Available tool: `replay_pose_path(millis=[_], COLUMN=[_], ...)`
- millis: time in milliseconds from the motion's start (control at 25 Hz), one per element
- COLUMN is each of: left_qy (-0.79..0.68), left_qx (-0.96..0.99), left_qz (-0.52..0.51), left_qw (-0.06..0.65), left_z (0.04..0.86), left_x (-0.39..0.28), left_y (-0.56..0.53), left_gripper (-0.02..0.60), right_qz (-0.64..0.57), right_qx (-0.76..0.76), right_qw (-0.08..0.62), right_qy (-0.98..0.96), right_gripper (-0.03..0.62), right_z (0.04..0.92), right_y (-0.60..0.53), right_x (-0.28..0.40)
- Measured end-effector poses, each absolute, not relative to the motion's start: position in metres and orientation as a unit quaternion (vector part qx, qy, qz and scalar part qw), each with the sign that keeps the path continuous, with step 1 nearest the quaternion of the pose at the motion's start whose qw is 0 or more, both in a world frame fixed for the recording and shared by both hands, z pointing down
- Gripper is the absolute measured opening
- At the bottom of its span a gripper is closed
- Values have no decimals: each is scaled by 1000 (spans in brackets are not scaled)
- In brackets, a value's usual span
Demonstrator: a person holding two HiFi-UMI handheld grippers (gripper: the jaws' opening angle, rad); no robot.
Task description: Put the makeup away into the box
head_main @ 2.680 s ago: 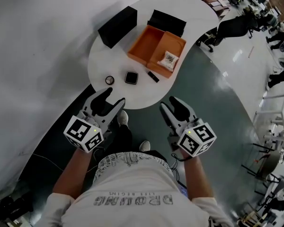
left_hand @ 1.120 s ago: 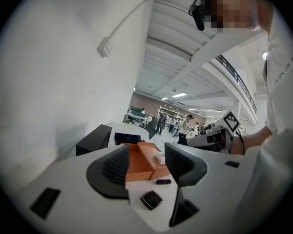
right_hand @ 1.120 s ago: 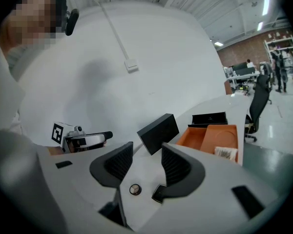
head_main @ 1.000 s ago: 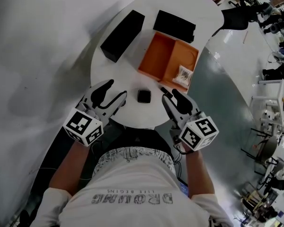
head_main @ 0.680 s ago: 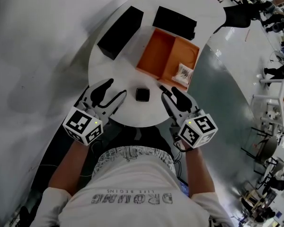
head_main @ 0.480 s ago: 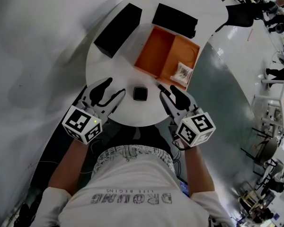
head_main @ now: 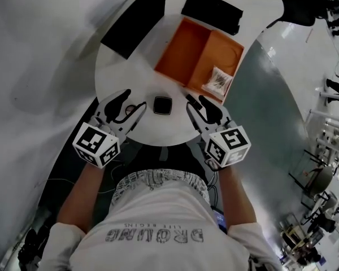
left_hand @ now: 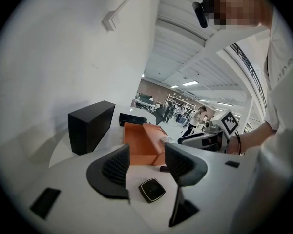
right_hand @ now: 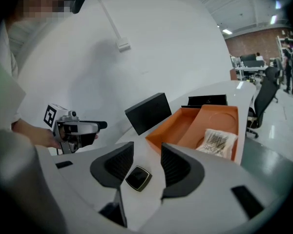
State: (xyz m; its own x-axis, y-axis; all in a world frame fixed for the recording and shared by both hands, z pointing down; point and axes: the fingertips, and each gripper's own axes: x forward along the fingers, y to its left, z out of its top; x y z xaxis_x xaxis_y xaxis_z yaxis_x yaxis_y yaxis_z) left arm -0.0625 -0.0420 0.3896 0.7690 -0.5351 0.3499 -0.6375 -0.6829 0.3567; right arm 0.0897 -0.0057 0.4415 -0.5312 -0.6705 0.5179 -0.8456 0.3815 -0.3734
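Over the near edge of the white tabletop (head_main: 124,72), head view: the left gripper (head_main: 134,100) and right gripper (head_main: 195,100) hovered side by side, with the little square black compact (head_main: 162,105) lying flat between them, touched by neither. The orange box (head_main: 181,52) sat further back toward the right edge, a small packet (head_main: 217,81) in its right compartment and the left one bare.

Left gripper view: its jaws stood spread with nothing pinched, and the compact showed low in the gap, resting on the tabletop.

Right gripper view: jaws apart but easing closed, nothing gripped. The compact was visible through the gap, still on the tabletop and outside the box.
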Motion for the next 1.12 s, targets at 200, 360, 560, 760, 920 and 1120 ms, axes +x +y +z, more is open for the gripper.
replay_pose_path(millis=[200,360,560,760,920,1120], left_qy=[-323,-325,-326,-328,-330,-332], left_qx=[906,903,899,895,893,890], left_qz=[122,129,138,144,147,152], left_qw=[243,249,259,267,270,275], left_z=[404,411,422,429,431,433], left_x=[-59,-58,-60,-60,-60,-61], left_y=[-44,-42,-37,-35,-35,-31], left_gripper=[227,227,227,227,227,227], right_qz=[311,310,304,280,270,262], right_qx=[453,450,445,436,432,423], right_qw=[183,213,251,300,323,345], right_qy=[-815,-810,-804,-801,-797,-796], right_gripper=[183,181,178,173,170,165], right_z=[479,504,531,555,560,568], right_y=[-1,1,4,7,8,11], right_x=[94,101,106,112,115,116])
